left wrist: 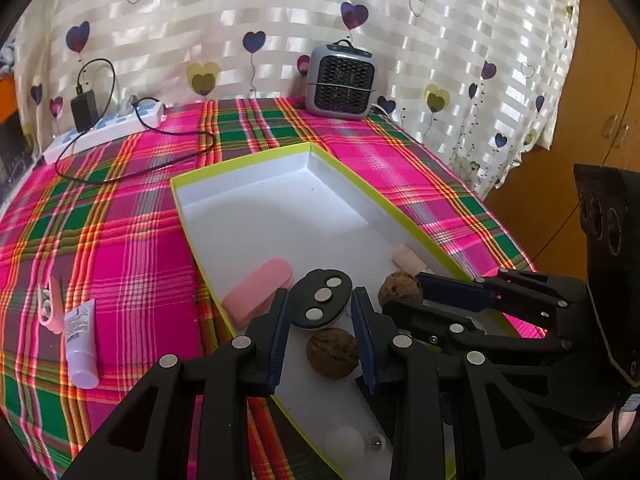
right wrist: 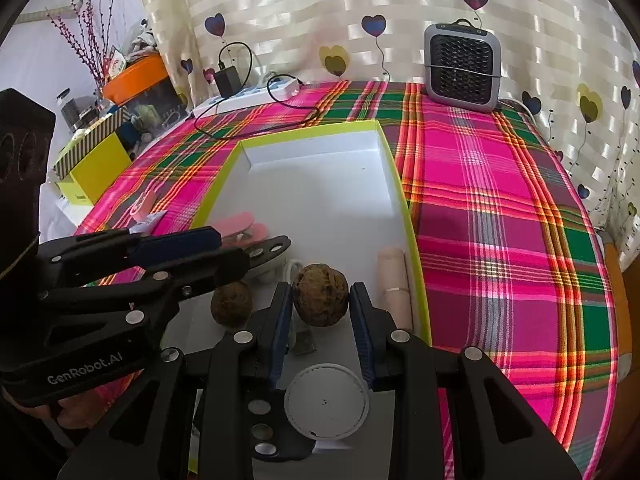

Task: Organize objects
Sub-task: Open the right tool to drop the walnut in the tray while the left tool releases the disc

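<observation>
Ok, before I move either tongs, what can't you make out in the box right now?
- Left wrist view: whether the left tongs touch the walnut; it lies between the pads, contact unclear.
- Right wrist view: the pink case, half hidden by the left tongs.
- Right wrist view: the round white lid, its sides hidden by the right tongs.

Both views are bright and evenly lit by daylight filtering through the striped curtain (left wrist: 280, 40) at the far side, whose satin bands gleam. The white tray (right wrist: 320, 184) floor is close to washed out, with soft shadows along its inner walls. The plaid cloth (left wrist: 120, 240) reads in saturated colour. Strong fisheye bending curves the counter edges, and black vignette fills the corners. The nearest black tongs (right wrist: 320, 320) arms look slightly soft; the middle stays sharp.
</observation>
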The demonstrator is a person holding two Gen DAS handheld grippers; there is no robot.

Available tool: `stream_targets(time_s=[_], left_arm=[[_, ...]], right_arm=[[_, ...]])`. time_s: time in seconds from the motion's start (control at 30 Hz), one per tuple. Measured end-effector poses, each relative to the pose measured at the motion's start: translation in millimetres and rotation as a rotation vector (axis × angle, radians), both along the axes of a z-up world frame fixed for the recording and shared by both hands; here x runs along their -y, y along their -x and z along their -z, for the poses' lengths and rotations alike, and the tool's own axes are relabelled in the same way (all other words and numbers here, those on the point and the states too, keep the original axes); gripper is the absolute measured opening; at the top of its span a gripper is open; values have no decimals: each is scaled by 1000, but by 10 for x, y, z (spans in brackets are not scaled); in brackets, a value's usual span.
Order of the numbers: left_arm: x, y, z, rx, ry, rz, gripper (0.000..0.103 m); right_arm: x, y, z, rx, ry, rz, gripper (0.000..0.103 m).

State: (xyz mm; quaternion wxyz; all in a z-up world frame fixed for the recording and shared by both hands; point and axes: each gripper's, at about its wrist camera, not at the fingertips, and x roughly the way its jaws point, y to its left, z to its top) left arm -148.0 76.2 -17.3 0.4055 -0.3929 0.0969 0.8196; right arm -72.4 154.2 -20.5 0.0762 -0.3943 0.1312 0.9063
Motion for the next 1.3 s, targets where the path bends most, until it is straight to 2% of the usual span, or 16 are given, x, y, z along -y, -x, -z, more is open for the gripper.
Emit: stream_targets(time_s=[0.43, 0.8, 1.03, 1.3], left_arm=[[-16, 186, 14, -10, 10, -65, 29], [-48, 211, 27, -20, 10, -83, 29], [-57, 298, 38, -8, -6, -112, 29], [-77, 193, 13, 17, 8, -46, 29]], right_arm=[[16, 4, 15, -10, -14, -13, 31], [30, -24, -55, -36, -26, -6, 32], [22, -102, -133, -54, -30, 30, 32], [65, -176, -211, -67, -40, 42, 32]])
